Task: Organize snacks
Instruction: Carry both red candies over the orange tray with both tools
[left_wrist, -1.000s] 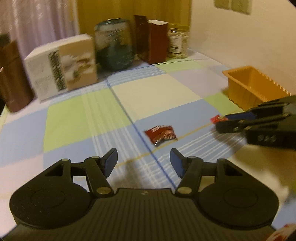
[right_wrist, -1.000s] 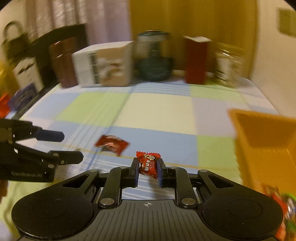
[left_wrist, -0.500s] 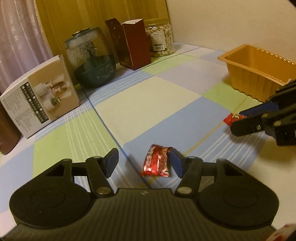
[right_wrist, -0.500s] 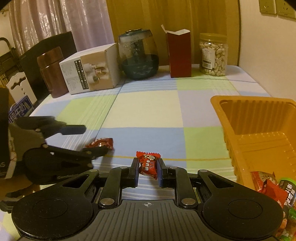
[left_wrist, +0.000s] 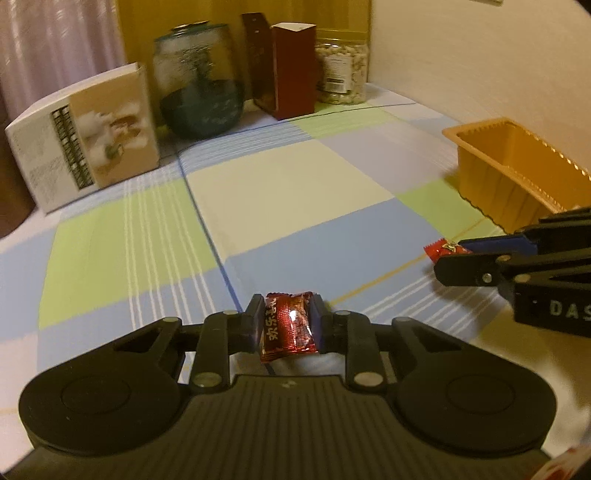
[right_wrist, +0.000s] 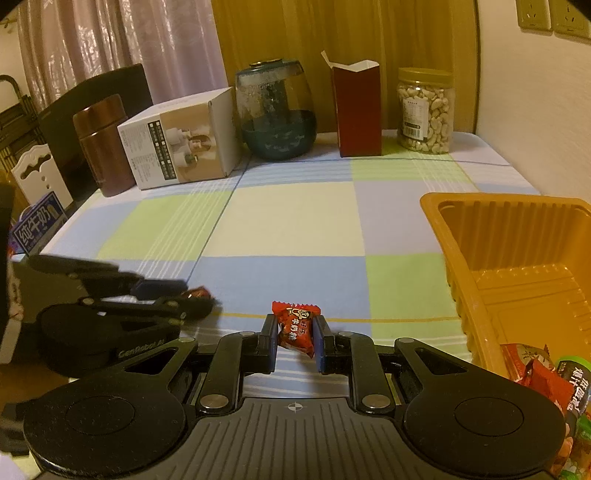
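1. Left tongs are clamped on a dark red candy, its long axis running along the fingers, held low over the table
2. Right tongs are likewise closed on a bright red candy, gripped across its middle
3. Orange tray sits to the right of both tongs, with other snack packets already lying in its near end
4. Judging by position, the right hand is nearer: the tray's wall is just beside its tongs, while the left must cross past the right tongs to reach it
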